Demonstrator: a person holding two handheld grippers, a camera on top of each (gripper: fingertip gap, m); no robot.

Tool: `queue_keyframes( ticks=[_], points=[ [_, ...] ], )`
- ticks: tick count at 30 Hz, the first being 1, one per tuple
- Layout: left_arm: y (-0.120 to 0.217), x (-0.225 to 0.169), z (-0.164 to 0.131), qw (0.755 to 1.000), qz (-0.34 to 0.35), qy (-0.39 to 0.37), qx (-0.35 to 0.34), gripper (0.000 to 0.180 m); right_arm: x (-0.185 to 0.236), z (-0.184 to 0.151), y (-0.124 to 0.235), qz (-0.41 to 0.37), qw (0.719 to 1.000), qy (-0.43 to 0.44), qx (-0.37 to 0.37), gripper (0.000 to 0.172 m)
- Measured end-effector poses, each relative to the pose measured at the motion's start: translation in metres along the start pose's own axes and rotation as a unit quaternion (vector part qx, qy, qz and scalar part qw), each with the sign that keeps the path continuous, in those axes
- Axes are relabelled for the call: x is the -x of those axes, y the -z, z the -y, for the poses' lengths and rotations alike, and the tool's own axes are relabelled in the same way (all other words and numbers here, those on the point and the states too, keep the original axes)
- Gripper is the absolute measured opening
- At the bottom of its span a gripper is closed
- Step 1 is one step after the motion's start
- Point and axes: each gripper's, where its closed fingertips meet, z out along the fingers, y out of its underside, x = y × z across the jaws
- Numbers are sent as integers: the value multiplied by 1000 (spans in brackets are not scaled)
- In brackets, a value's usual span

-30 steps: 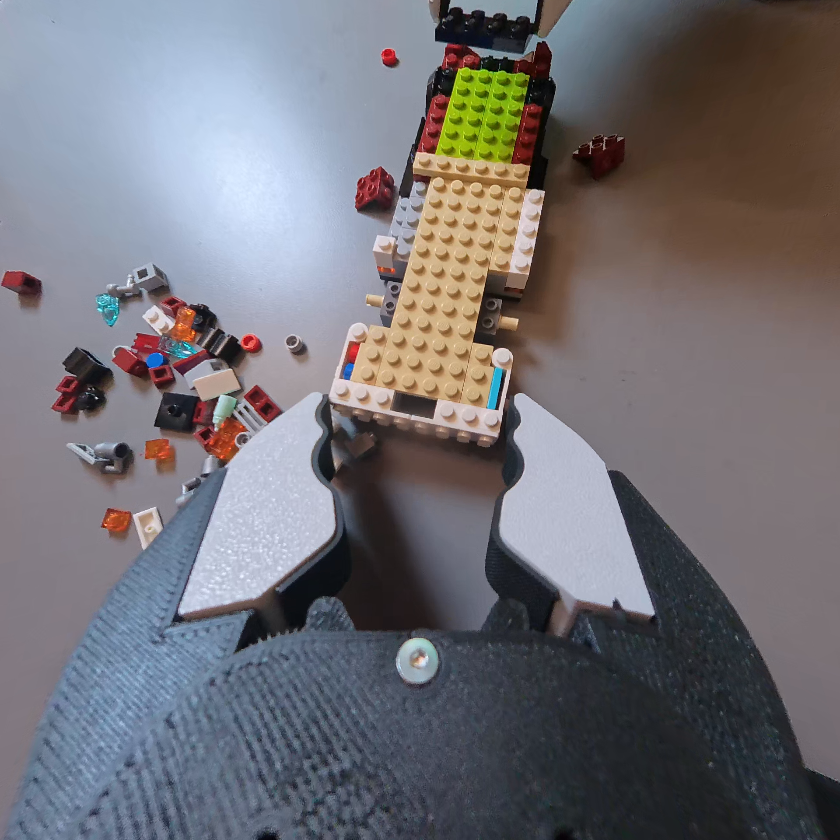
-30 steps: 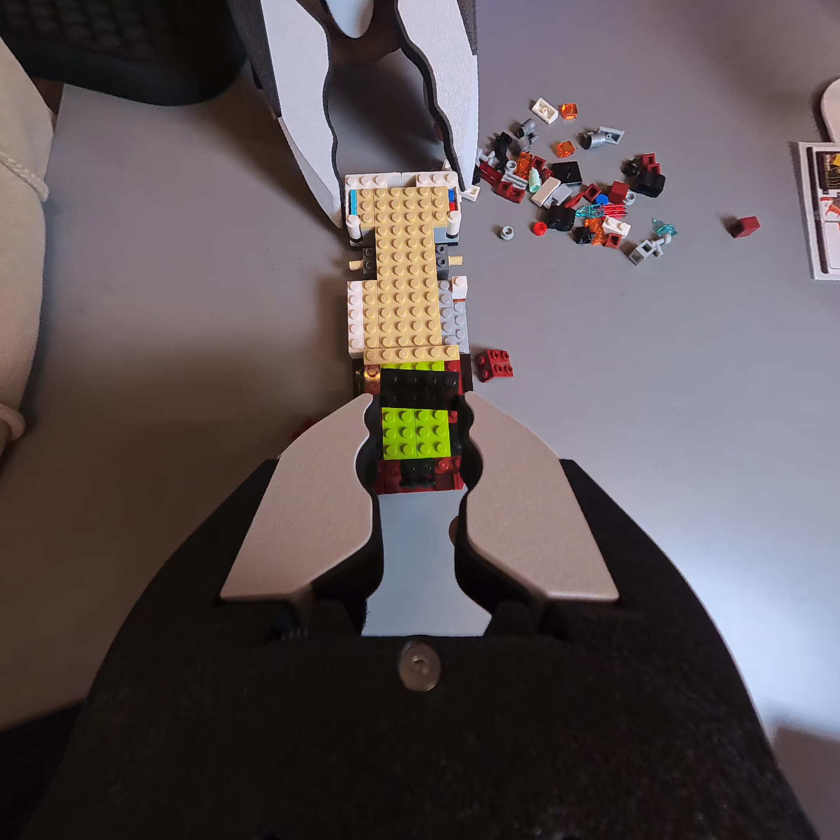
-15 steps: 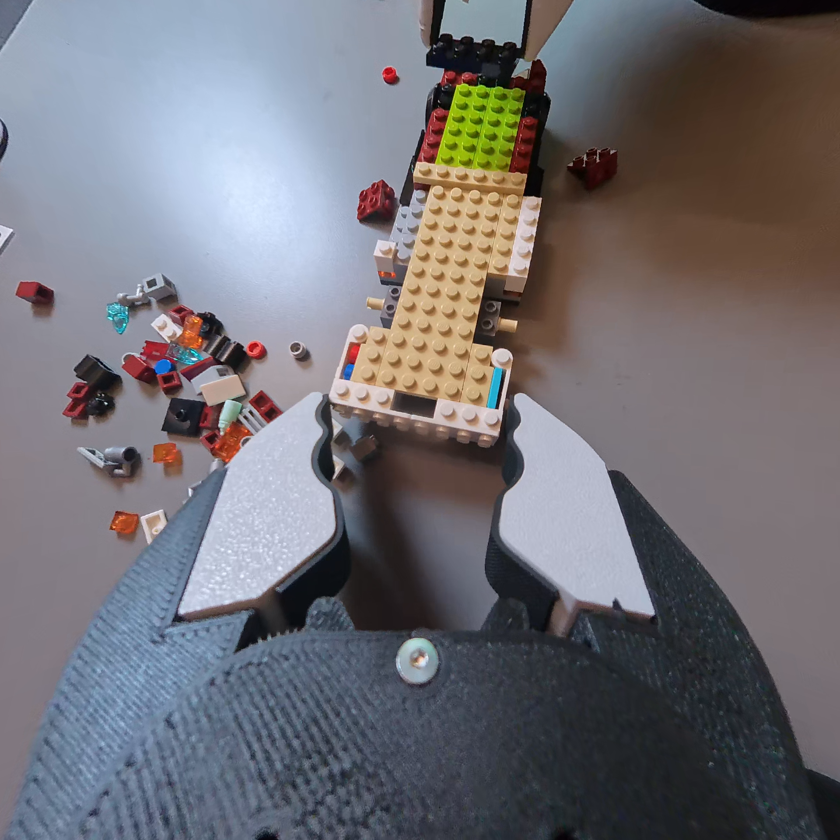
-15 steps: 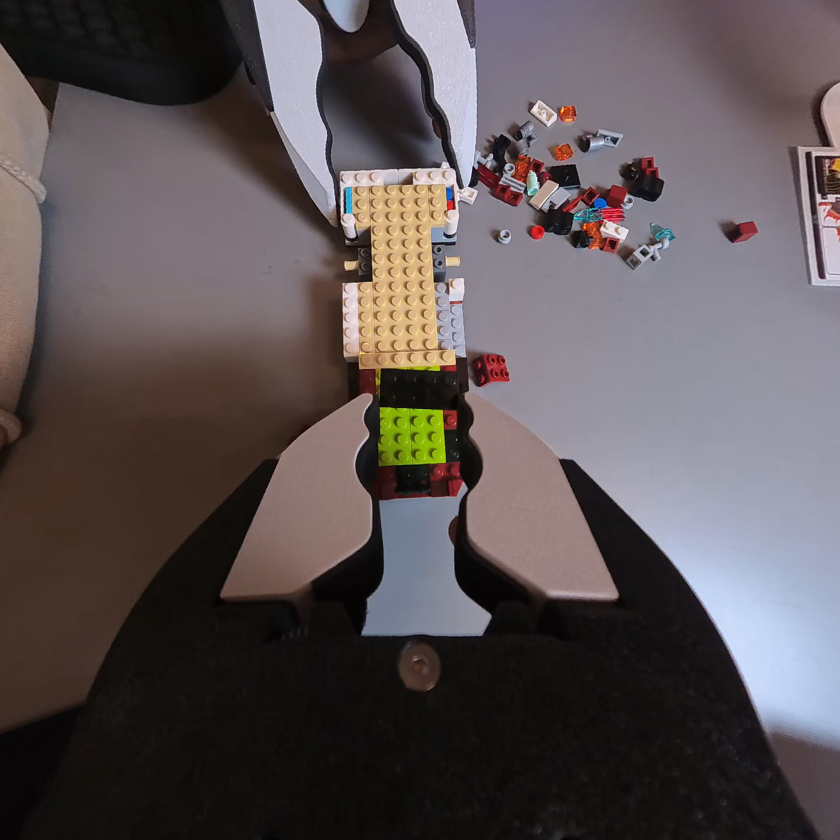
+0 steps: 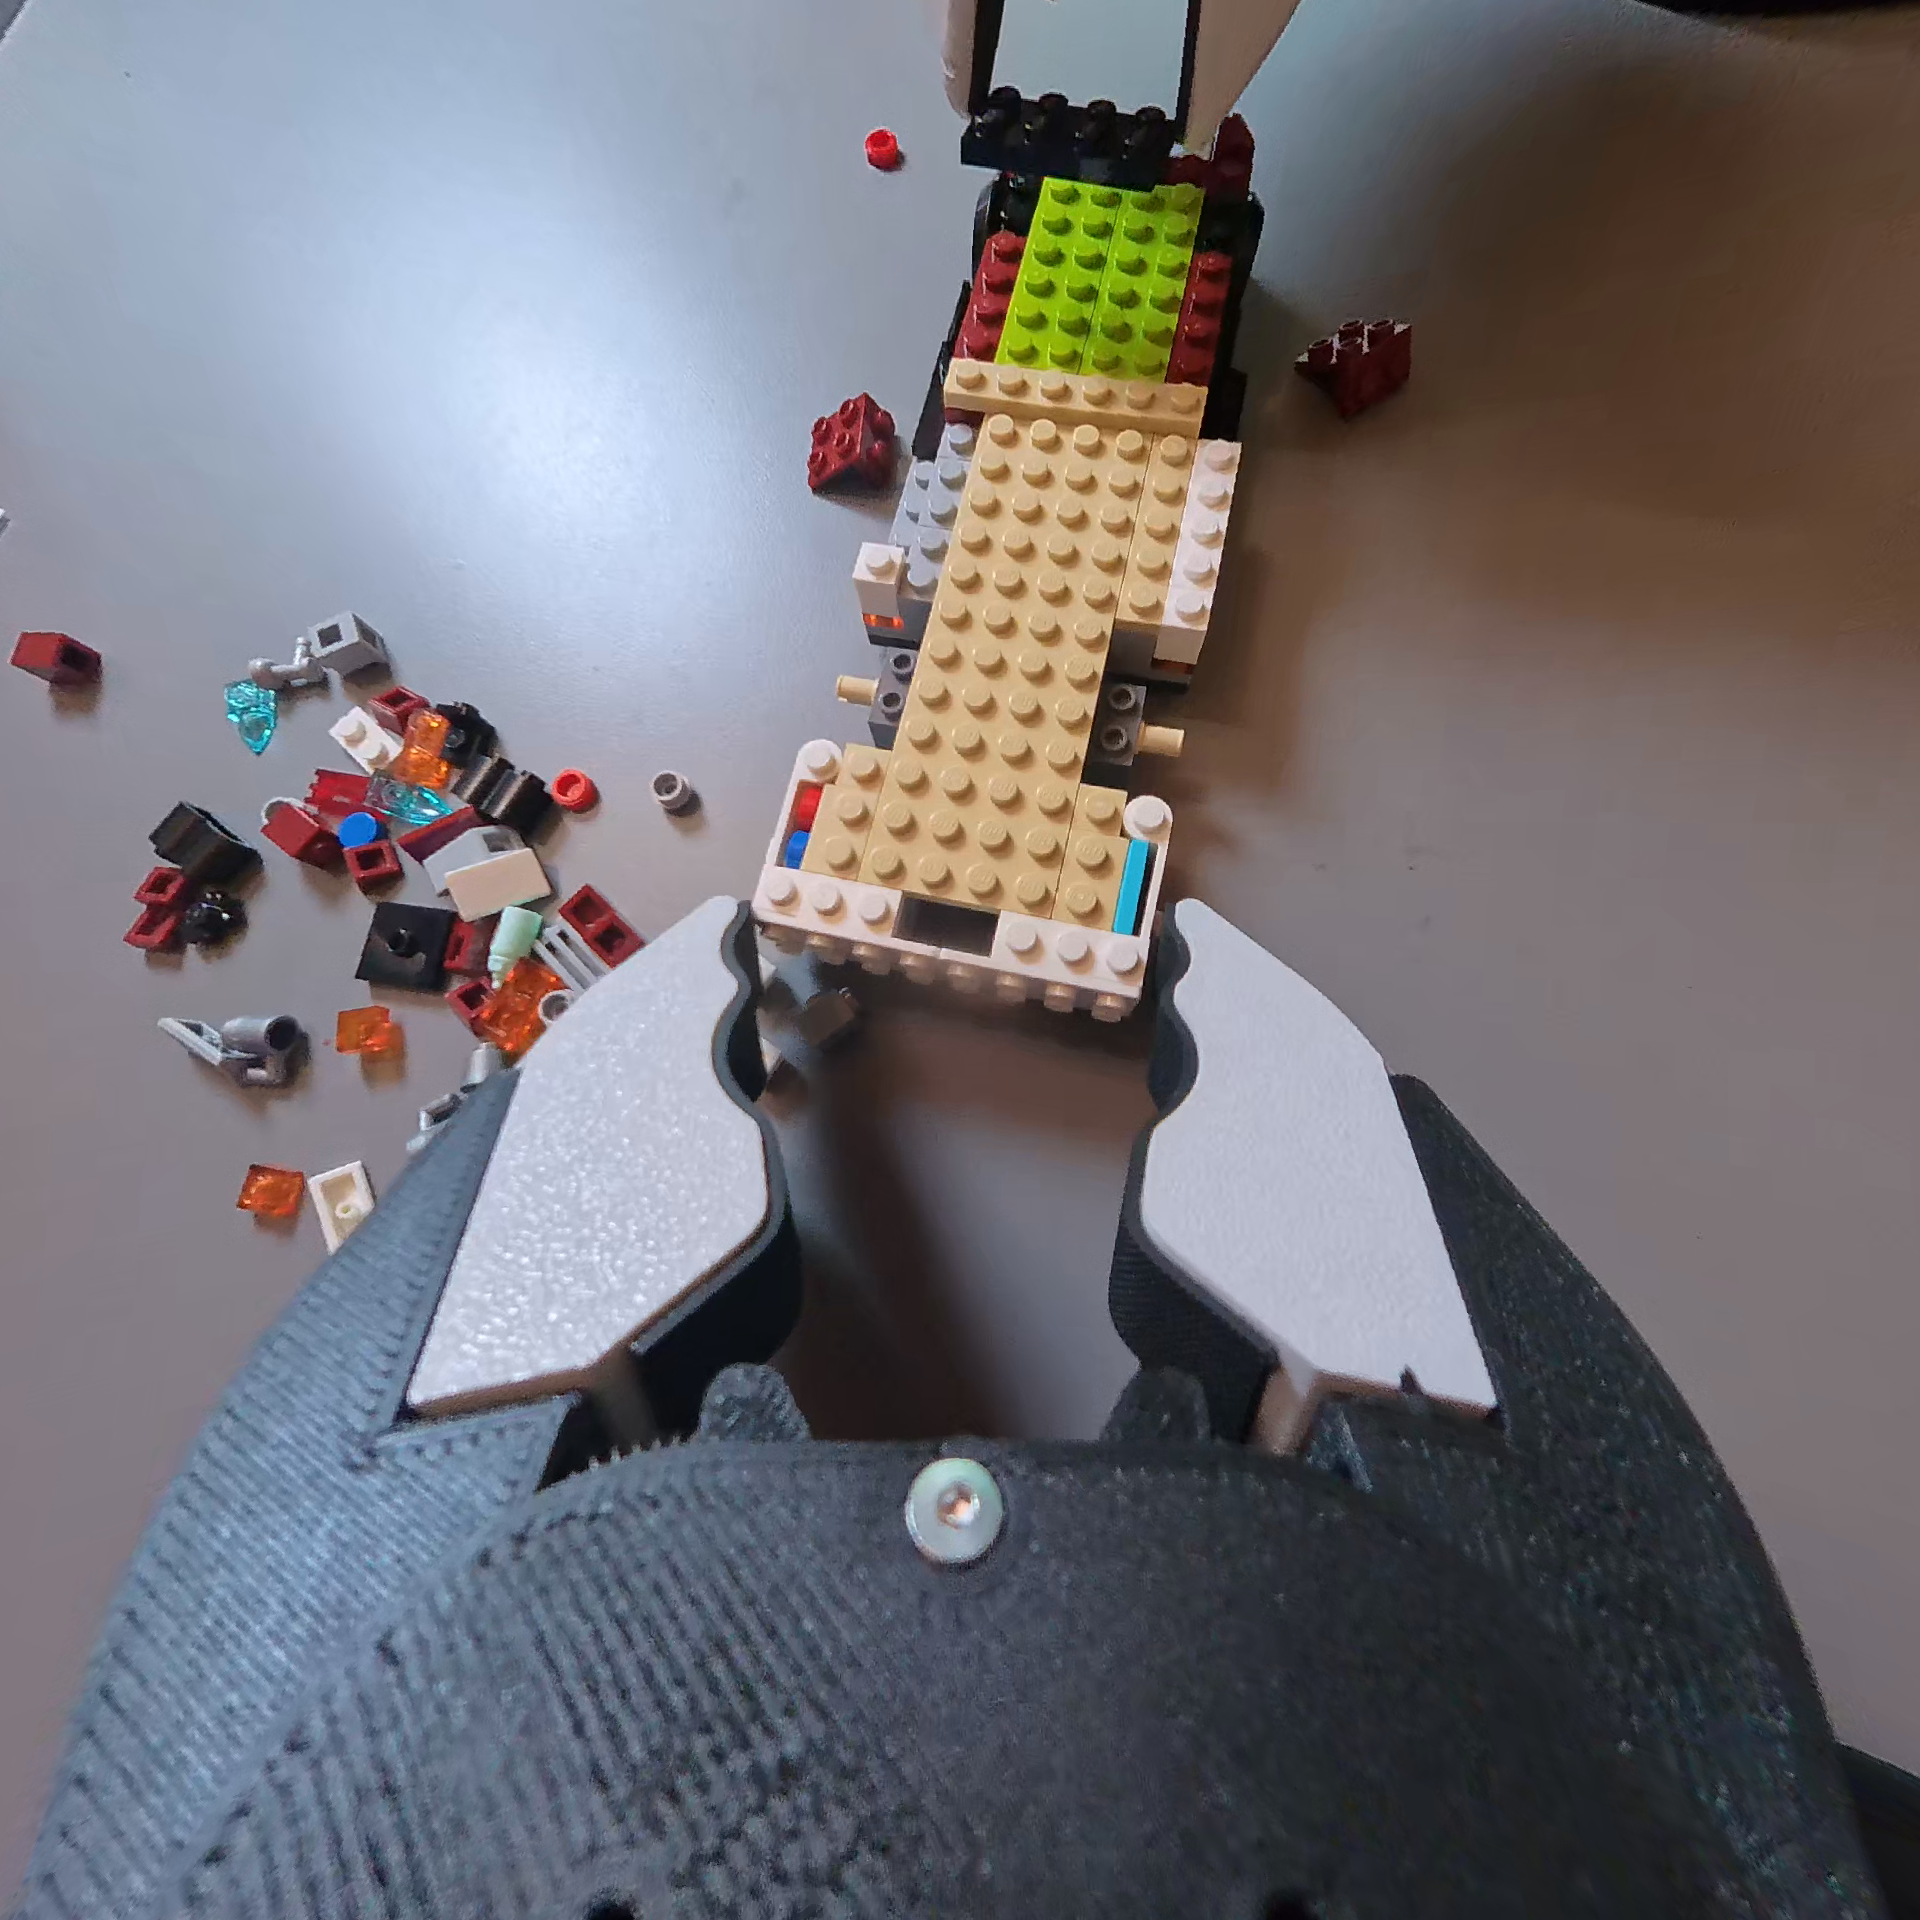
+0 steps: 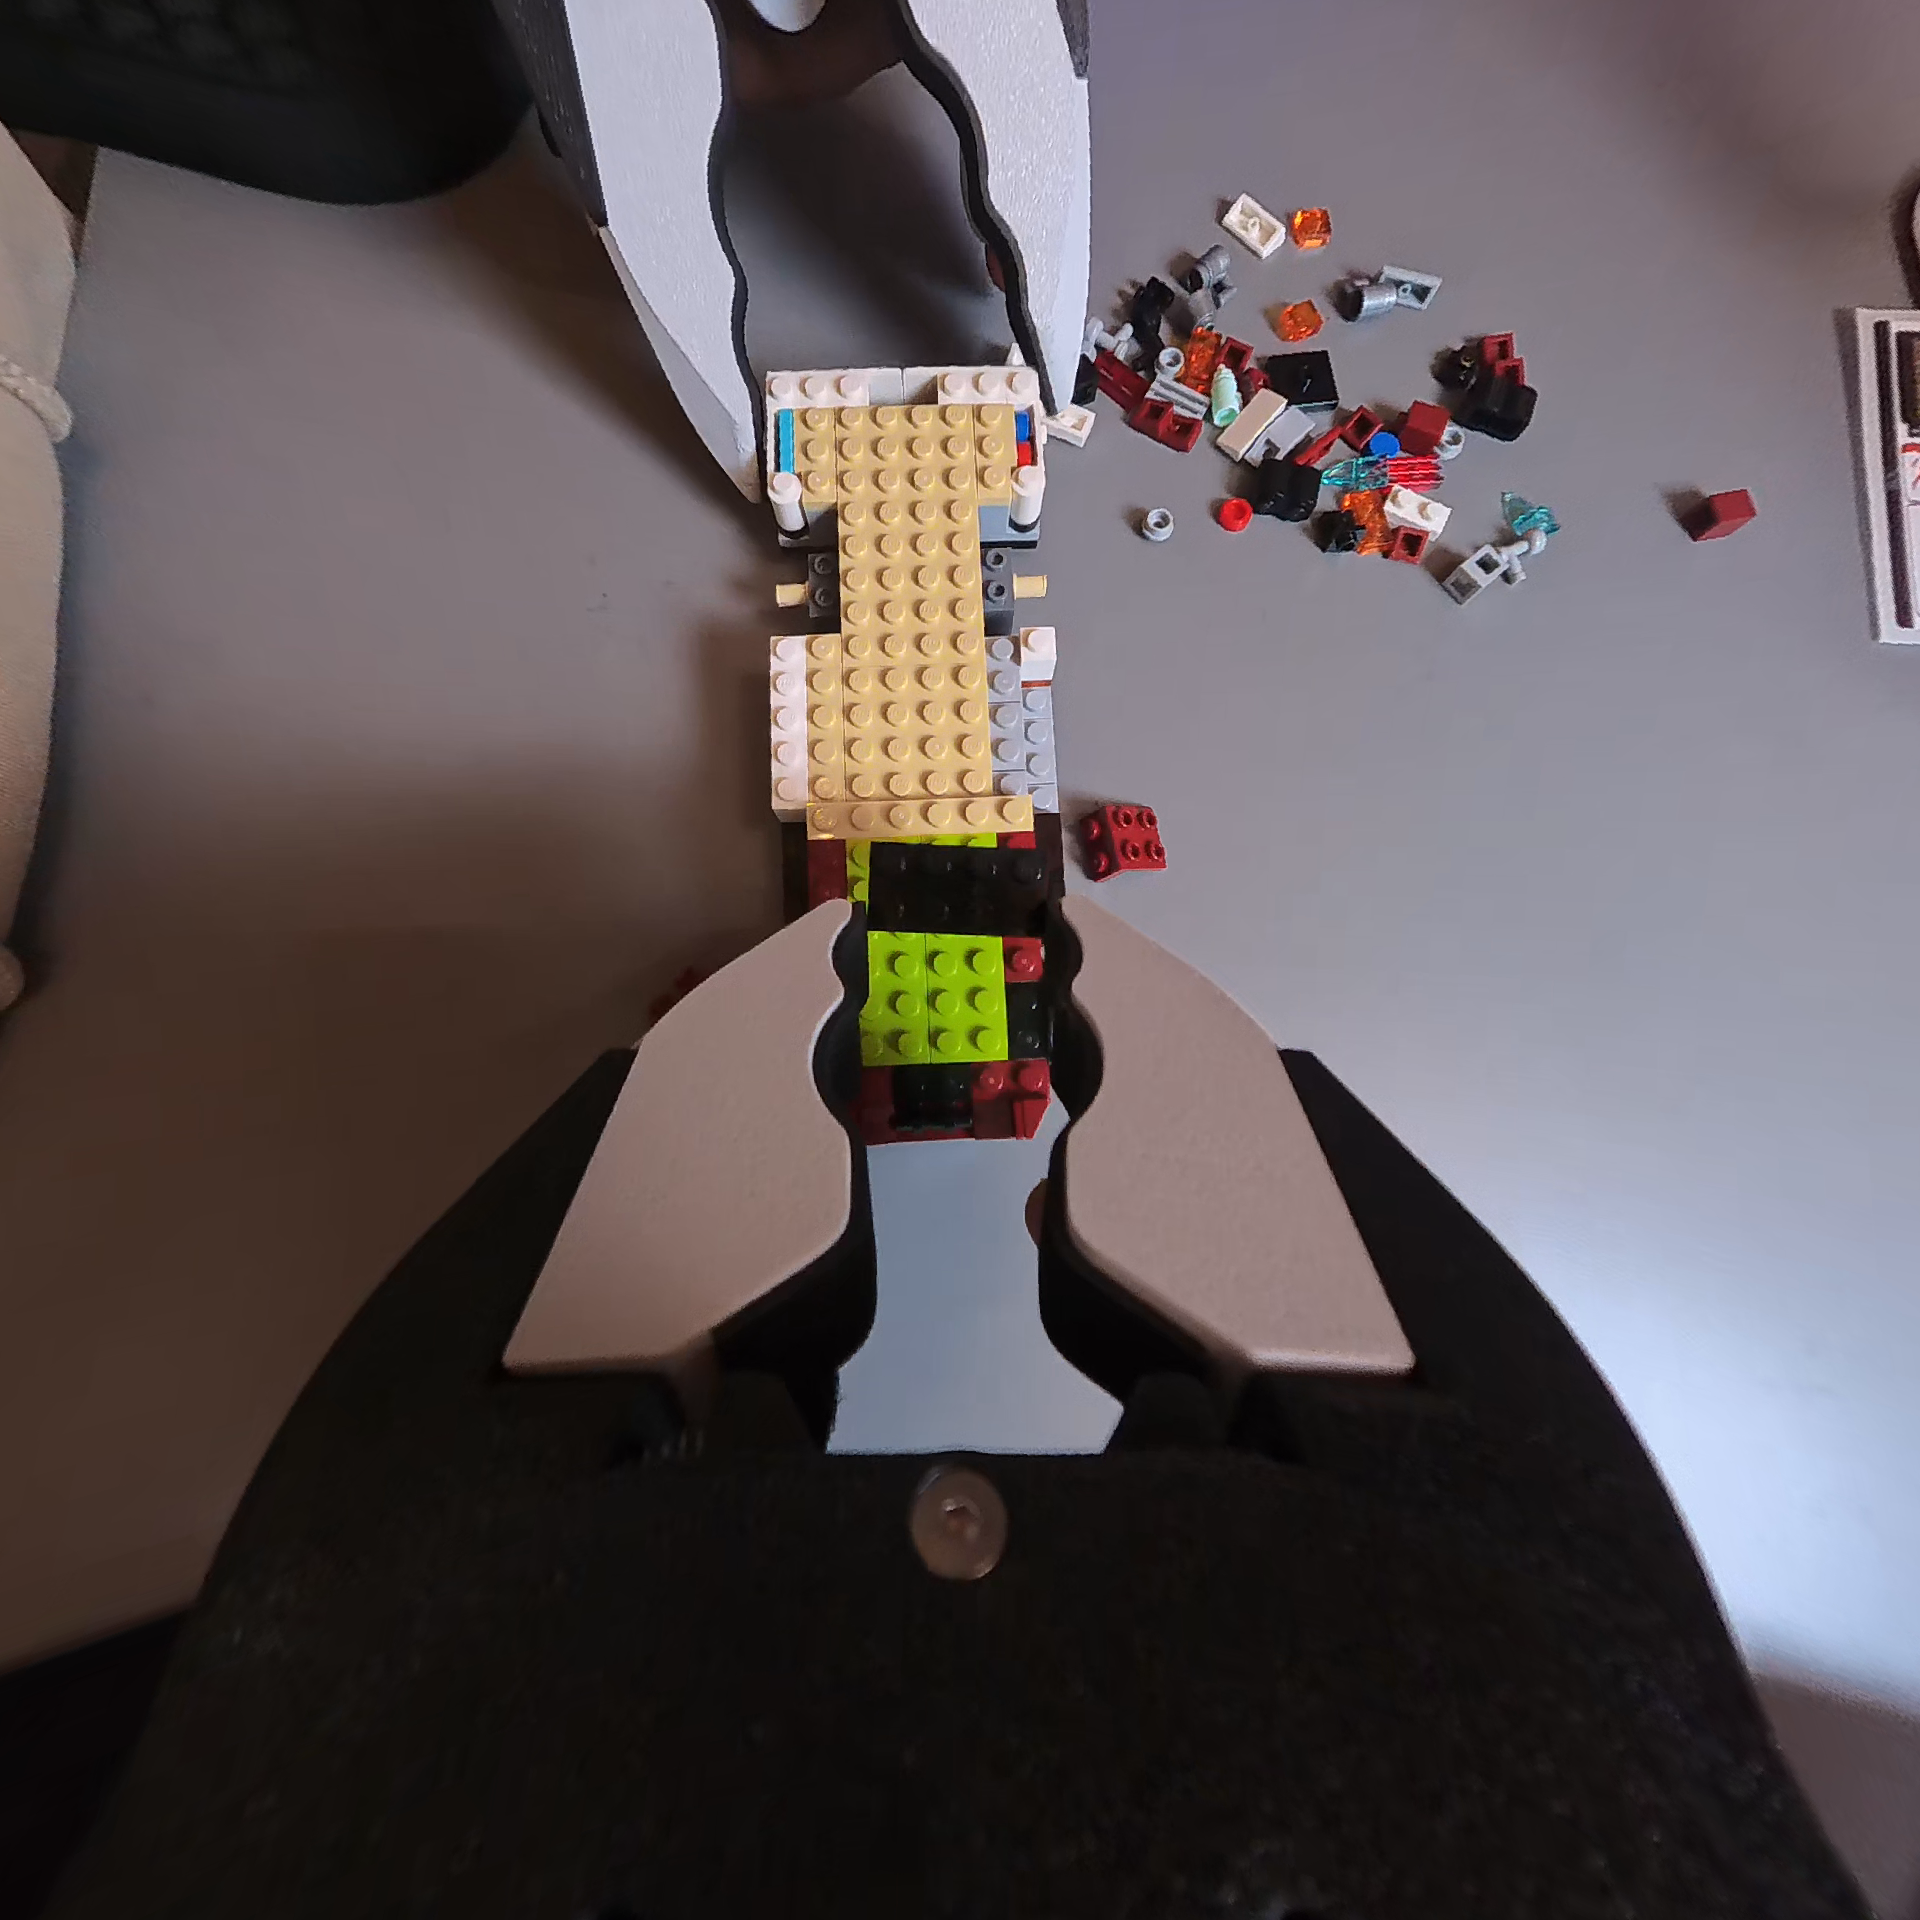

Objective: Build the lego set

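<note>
Meanwhile, a black brick (image 5: 1075, 130) is pinched by the right gripper (image 6: 951, 914) above the model's (image 5: 1029, 665) green end, whose white end is flanked, apparently gripped, by the wide-set left gripper (image 5: 951, 935) on the grey table (image 5: 1558, 727).

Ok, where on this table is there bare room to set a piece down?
Bare table lies between the brick model and the beige cushion; only one dark red brick sits there. The other side is crowded: the loose-piece pile spreads toward the booklet.

Loose small bricks (image 5: 416, 862) beside booklet (image 6: 1886, 468) on table (image 6: 1455, 935)
</note>
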Motion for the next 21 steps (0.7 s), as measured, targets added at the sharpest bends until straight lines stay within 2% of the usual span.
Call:
queue_keyframes(
  ticks=[15, 21],
  points=[
    [-3, 0, -3, 1000, -3, -1, 10, 73, 1, -3, -1, -11, 1000, 0, 14, 32],
    [-3, 0, -3, 1000, -5, -2, 10, 73, 2, -3, -11, -2, 999, 2, 37, 32]
  ],
)
